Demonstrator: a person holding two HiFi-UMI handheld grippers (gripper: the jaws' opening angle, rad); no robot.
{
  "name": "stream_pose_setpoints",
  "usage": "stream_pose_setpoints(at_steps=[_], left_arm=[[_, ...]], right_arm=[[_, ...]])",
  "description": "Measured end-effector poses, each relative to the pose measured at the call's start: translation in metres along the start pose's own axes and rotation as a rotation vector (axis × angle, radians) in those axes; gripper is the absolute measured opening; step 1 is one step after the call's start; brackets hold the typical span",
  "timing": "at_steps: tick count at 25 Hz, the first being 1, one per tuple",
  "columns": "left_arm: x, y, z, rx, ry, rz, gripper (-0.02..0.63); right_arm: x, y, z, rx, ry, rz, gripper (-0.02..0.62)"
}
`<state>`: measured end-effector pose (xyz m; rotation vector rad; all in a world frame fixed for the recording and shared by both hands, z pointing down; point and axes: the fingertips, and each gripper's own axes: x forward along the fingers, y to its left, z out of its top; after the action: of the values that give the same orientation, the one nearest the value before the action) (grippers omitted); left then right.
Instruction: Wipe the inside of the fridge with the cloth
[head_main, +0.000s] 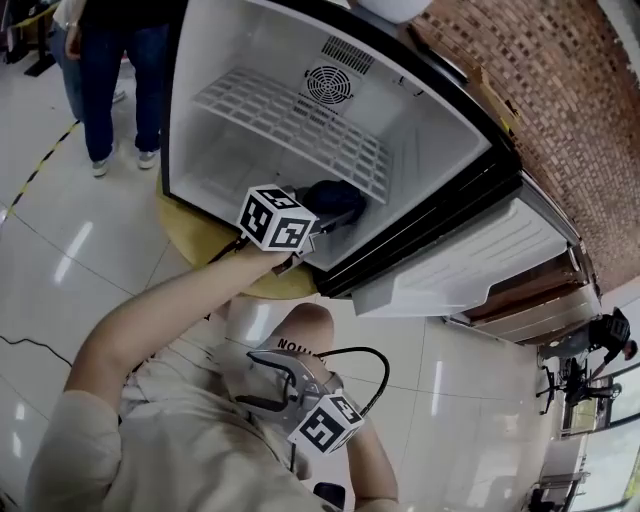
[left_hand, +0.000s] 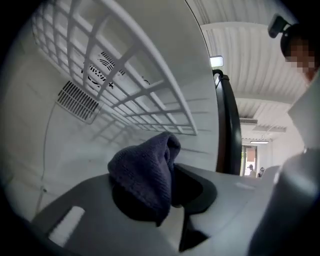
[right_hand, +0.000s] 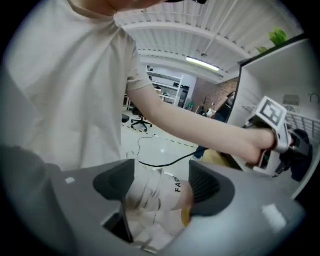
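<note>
Now | left gripper (left_hand: 172, 191) clamped on dark cloth (left_hand: 145, 167) inside fridge (head_main: 440, 150) | right gripper (right_hand: 160, 186) jaws apart, empty | knee print (right_hand: 178, 186): "FAS"

The cloth (left_hand: 145, 170) sits between the fingers (left_hand: 200, 189) of the left gripper (left_hand: 159, 194), inside the fridge (left_hand: 30, 145), beneath the shelf (left_hand: 127, 65), vent (left_hand: 77, 102) beyond them.
</note>
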<state>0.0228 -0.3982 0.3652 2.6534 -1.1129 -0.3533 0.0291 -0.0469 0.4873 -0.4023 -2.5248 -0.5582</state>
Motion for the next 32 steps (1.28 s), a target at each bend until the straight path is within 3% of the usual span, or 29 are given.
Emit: stream_pose_setpoints(at_steps=[3, 7, 12, 15, 20, 23, 25, 26, 30, 32], left_arm=[[0.020, 0.025, 0.018, 0.047, -0.126, 0.017, 0.084], [0.040, 0.056, 0.040, -0.050, -0.243, 0.026, 0.084], [0.063, 0.059, 0.059, -0.101, -0.271, -0.006, 0.081], [0.056, 0.044, 0.055, -0.133, -0.271, -0.100, 0.078], [0.012, -0.018, 0.035, -0.098, -0.246, -0.317, 0.077], [-0.026, -0.067, 0.014, -0.021, -0.122, -0.531, 0.075], [-0.040, -0.081, 0.006, 0.010, -0.032, -0.583, 0.075], [-0.038, -0.072, 0.008, 0.001, -0.019, -0.541, 0.075], [-0.004, 0.013, 0.012, -0.067, -0.003, -0.187, 0.078], [0.016, 0.040, 0.003, -0.055, 0.045, -0.101, 0.078]], right_arm=[[-0.001, -0.001, 0.002, -0.011, 0.006, 0.014, 0.344], [-0.002, -0.014, 0.002, 0.001, -0.009, -0.005, 0.340], [-0.001, -0.028, 0.000, 0.013, -0.016, -0.037, 0.328], [-0.005, -0.030, -0.001, 0.027, -0.026, -0.044, 0.328], [-0.010, -0.035, -0.008, 0.049, -0.013, -0.055, 0.328], [-0.009, -0.032, -0.005, 0.049, -0.007, -0.048, 0.328], [-0.008, -0.030, -0.001, 0.050, -0.017, -0.038, 0.328], [-0.008, -0.031, 0.000, 0.048, -0.020, -0.038, 0.328], [-0.009, -0.031, -0.001, 0.041, -0.010, -0.061, 0.326], [-0.011, -0.030, -0.003, 0.039, -0.002, -0.068, 0.316]])
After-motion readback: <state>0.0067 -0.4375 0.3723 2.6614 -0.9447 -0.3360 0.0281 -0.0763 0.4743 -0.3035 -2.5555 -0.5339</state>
